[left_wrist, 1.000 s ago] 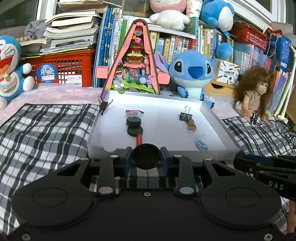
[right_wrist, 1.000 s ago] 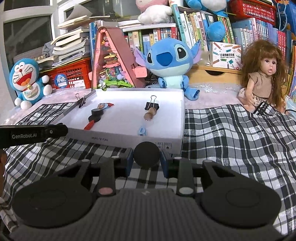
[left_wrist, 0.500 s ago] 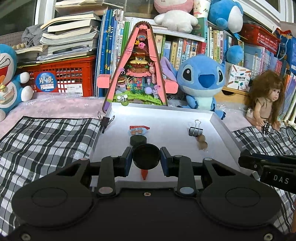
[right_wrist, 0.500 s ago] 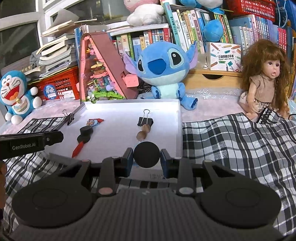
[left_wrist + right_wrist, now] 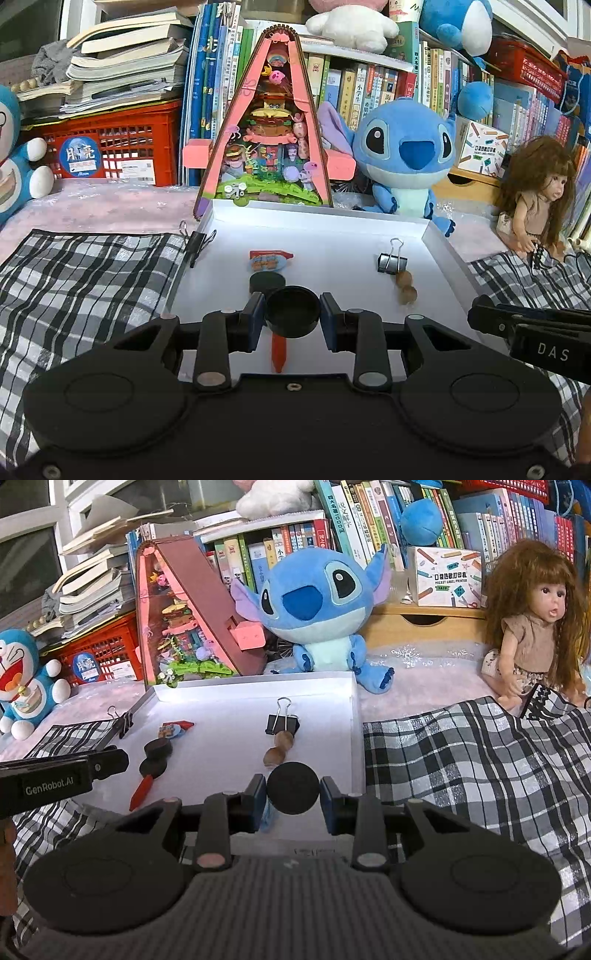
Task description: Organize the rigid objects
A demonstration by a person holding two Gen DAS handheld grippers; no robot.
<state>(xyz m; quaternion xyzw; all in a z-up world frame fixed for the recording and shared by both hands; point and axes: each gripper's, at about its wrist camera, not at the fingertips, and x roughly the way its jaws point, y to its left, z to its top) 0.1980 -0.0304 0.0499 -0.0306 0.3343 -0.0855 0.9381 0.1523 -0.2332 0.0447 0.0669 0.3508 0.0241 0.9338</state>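
The left gripper (image 5: 293,320) is clenched on a black cap (image 5: 293,314), hollow side up, at lower centre of its view. The right gripper (image 5: 293,798) likewise grips a black disc (image 5: 293,793) between its blue pads.

Both sit over the near edge of a white tray (image 5: 441,243). In the left view, just behind the held cap, a second black cap (image 5: 266,282) lies on the tray floor, with a small printed tag (image 5: 270,260) beyond it. A red piece (image 5: 277,353) shows below the held cap. To the right lie a binder clip (image 5: 391,260) and brown beads (image 5: 405,288), touching. Another clip (image 5: 196,240) is clamped on the tray's left rim.

In the right view a light blue piece (image 5: 269,816) peeks out beside the left pad, on the tray.

The tray rests on a checked cloth (image 5: 480,760). Behind it stand a pink triangular toy house (image 5: 269,133), a blue plush (image 5: 404,155) and, at far right, a doll (image 5: 532,627).
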